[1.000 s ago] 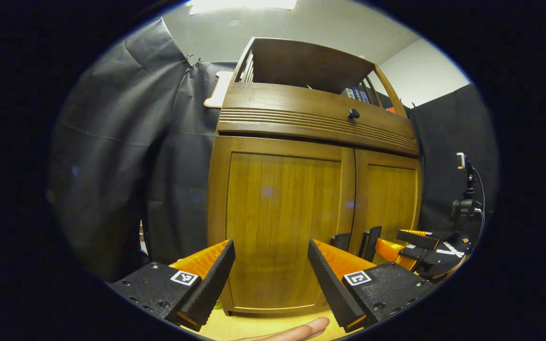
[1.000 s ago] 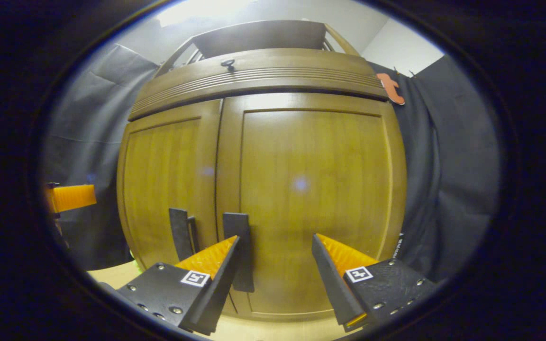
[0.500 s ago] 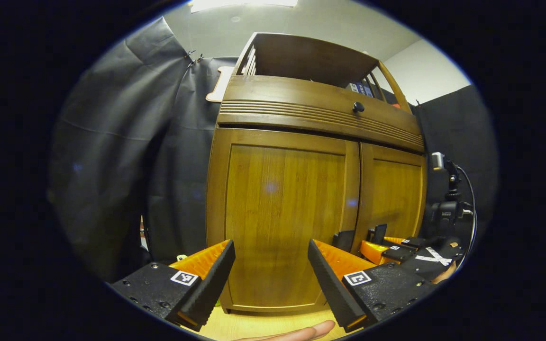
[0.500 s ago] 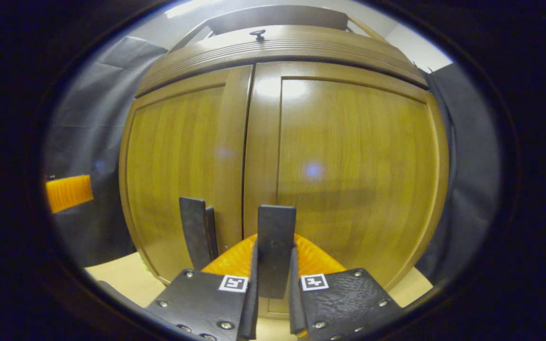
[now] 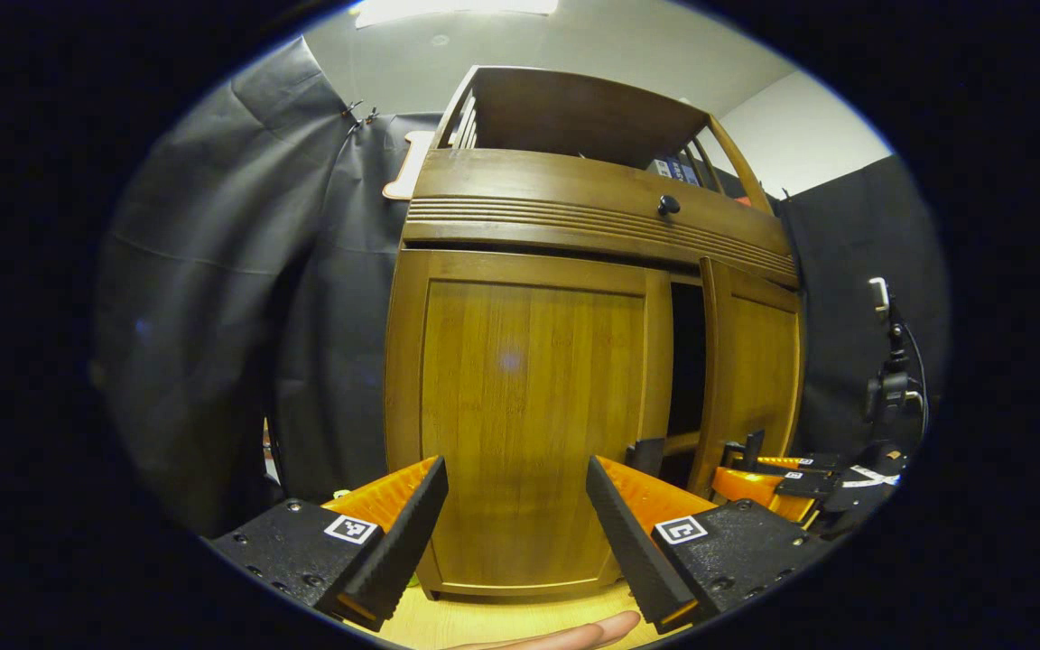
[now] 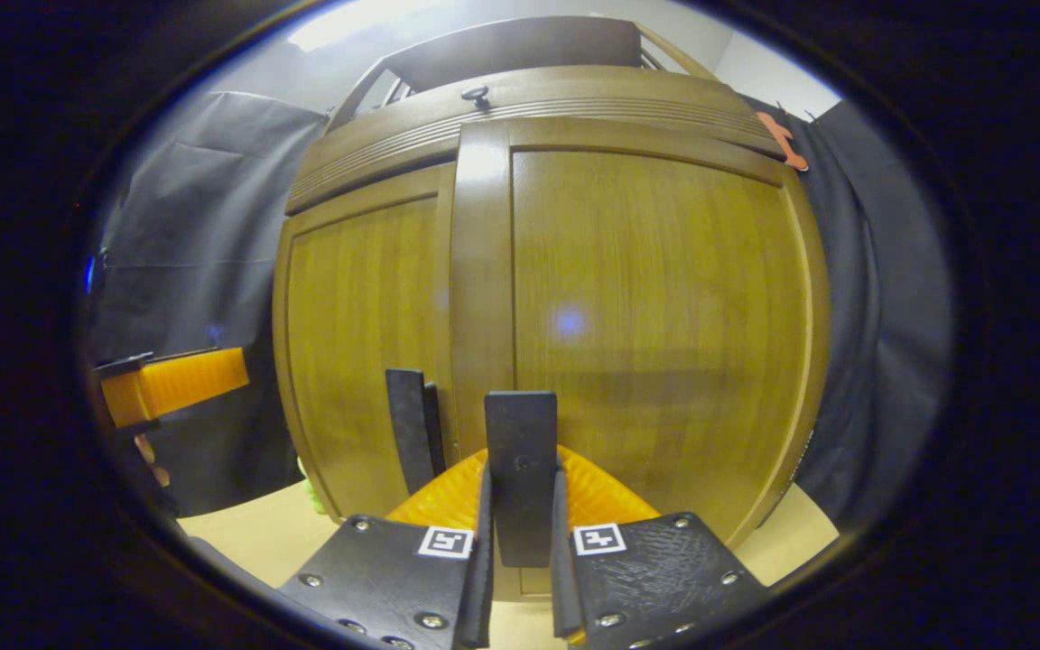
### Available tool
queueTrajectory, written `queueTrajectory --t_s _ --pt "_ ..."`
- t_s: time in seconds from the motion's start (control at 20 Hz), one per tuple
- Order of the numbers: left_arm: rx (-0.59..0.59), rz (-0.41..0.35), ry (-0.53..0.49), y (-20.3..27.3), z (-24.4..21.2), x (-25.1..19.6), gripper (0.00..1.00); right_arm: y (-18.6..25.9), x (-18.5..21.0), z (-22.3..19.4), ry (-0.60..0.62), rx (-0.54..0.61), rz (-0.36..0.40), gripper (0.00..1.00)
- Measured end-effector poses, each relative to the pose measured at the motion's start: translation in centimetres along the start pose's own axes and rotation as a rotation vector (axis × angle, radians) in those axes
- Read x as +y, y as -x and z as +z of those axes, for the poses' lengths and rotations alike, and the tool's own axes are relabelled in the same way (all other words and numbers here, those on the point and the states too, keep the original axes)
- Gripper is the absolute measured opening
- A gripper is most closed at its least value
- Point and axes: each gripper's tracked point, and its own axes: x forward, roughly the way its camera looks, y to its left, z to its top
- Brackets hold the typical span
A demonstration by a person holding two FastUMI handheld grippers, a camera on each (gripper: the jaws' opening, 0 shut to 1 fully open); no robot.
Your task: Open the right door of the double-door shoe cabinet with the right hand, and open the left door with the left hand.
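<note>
The wooden shoe cabinet has two doors. Its left door (image 5: 529, 406) is shut, and my left gripper (image 5: 515, 465) stands open just in front of it, holding nothing. That door's dark handle tab (image 5: 646, 456) sits to the right of my left gripper's fingers. The right door (image 5: 750, 361) stands slightly ajar, with a dark gap beside it. In the right gripper view, my right gripper (image 6: 520, 478) is shut on the right door's dark handle tab (image 6: 520, 433). The right door (image 6: 664, 316) swings toward me, beside the left door (image 6: 357, 343) and its handle (image 6: 412, 433). The left gripper (image 6: 172, 384) shows at far left.
Above the doors runs a drawer front with a dark knob (image 5: 668, 206), topped by an open shelf (image 5: 583, 117). Black cloth hangs on both sides. A small camera on a stand (image 5: 886, 388) is at the right. A fingertip (image 5: 574, 632) lies over the pale wooden surface (image 5: 484, 623).
The right gripper shut on the right door's handle and drew the door out, opening a dark gap at the middle. The left gripper stayed open and hardly moved.
</note>
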Motion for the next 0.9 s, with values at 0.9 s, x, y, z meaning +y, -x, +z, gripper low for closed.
queueTrajectory --t_s 0.9 --pt "0.019 0.003 -0.025 -0.5 -0.8 -0.6 0.96 2.7 -0.5 3.5 -0.037 0.023 0.063 0.24"
